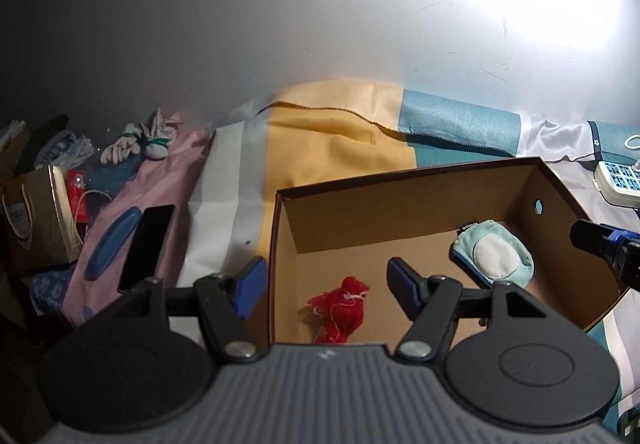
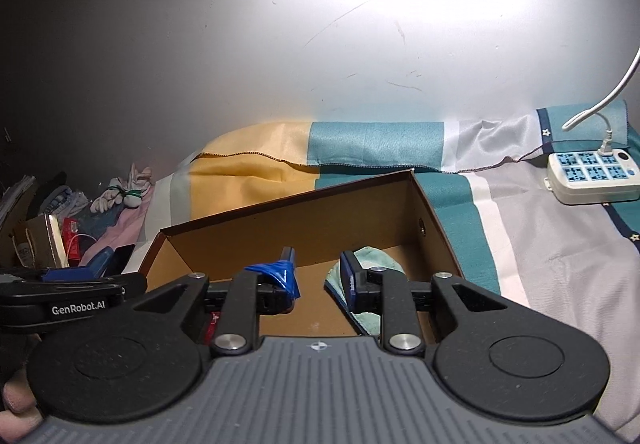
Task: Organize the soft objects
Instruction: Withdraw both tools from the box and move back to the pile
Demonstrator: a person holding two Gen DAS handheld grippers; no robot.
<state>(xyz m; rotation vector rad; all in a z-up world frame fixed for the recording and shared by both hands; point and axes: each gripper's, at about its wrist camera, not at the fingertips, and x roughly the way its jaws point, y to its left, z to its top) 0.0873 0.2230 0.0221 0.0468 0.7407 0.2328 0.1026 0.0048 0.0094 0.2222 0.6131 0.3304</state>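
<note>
Striped bedsheet (image 1: 332, 140) bears cardboard box (image 1: 400, 200), power strip (image 2: 592, 176).

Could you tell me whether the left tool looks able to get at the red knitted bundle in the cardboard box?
Probably yes: the left tool is open above the red knitted bundle, the box has no lid, and nothing covers the bundle.

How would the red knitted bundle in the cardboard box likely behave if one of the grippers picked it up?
The red knitted bundle looks crumpled and yarn-like, so it would probably sag and squash rather than hold shape. It seems small and loosely made, so likely light. Its loose pale threads could snag on the fingers. Lying slumped on the cardboard box floor, it seems unlikely to roll.
</note>
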